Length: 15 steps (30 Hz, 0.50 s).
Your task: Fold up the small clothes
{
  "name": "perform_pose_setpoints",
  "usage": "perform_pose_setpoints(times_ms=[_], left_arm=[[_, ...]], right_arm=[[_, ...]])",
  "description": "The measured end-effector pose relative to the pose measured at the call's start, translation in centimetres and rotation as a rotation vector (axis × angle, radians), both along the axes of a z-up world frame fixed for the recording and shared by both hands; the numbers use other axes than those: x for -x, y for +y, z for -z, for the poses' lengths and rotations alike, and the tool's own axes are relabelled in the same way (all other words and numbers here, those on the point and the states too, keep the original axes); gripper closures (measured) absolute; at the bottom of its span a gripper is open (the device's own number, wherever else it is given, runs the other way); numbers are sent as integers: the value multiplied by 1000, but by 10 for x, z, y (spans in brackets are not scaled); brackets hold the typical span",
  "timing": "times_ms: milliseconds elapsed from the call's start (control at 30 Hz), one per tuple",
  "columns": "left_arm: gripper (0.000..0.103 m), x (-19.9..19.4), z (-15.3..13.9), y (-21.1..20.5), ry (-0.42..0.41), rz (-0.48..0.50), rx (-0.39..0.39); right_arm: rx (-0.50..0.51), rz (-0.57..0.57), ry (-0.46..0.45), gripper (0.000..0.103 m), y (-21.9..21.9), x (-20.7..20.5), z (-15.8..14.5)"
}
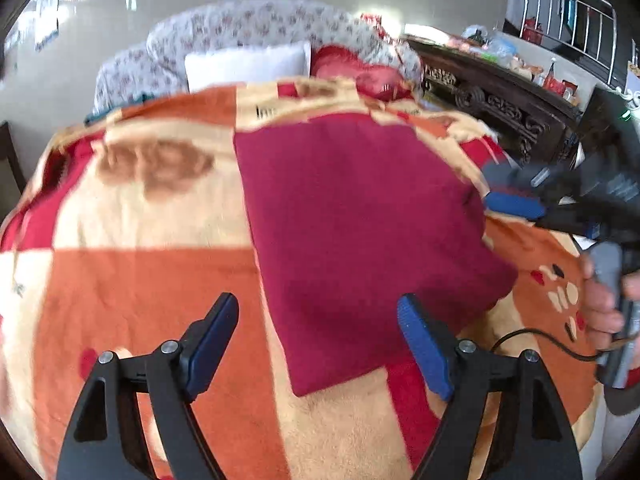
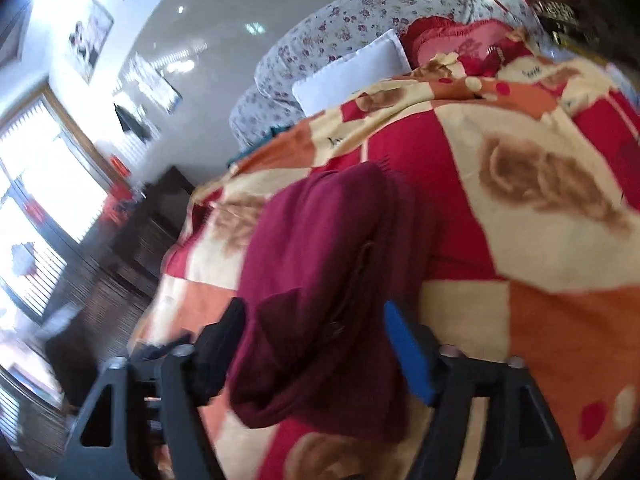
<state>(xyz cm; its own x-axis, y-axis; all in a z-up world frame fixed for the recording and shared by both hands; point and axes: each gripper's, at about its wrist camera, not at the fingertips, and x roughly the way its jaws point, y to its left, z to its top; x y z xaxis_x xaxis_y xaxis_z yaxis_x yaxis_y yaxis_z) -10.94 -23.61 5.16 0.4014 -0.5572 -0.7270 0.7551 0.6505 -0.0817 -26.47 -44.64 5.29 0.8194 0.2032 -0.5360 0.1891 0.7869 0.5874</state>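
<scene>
A dark red garment [image 1: 360,224] lies folded in a rough rectangle on a patterned orange, red and cream blanket [image 1: 140,272]. My left gripper [image 1: 316,320] is open and empty, just above the garment's near left edge. My right gripper [image 1: 516,200] is at the garment's right edge in the left wrist view. In the right wrist view its jaws [image 2: 316,332] stand wide apart with a bunched fold of the garment [image 2: 320,280] between them, not clamped.
A white pillow [image 1: 248,64], a red cushion [image 1: 360,72] and a floral quilt [image 1: 256,24] lie at the far end of the bed. A dark carved cabinet [image 1: 500,96] stands at the right. A dark dresser [image 2: 148,216] stands left of the bed.
</scene>
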Motion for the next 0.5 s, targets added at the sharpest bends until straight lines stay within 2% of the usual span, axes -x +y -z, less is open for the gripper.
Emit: perform_pose_setpoints(times_ms=[133,233,333,367,500], left_arm=[[22,9,19,-7,9,16,-29],[22,14,29,-10,11,25,-52],[22,10,32,-8,32,17,-51],[22,12,31,-4,36,16,-51],[22,24,8,16,-31,16,-24]], right_arm=[[7,-32,24,14,19,-5,2],[38,-31,108,17,32,-20,24],[31,-24,116,73,31,-22,42],[28,-23,86,79,31,-16,40],[57,-63,14,81,41,14,26]])
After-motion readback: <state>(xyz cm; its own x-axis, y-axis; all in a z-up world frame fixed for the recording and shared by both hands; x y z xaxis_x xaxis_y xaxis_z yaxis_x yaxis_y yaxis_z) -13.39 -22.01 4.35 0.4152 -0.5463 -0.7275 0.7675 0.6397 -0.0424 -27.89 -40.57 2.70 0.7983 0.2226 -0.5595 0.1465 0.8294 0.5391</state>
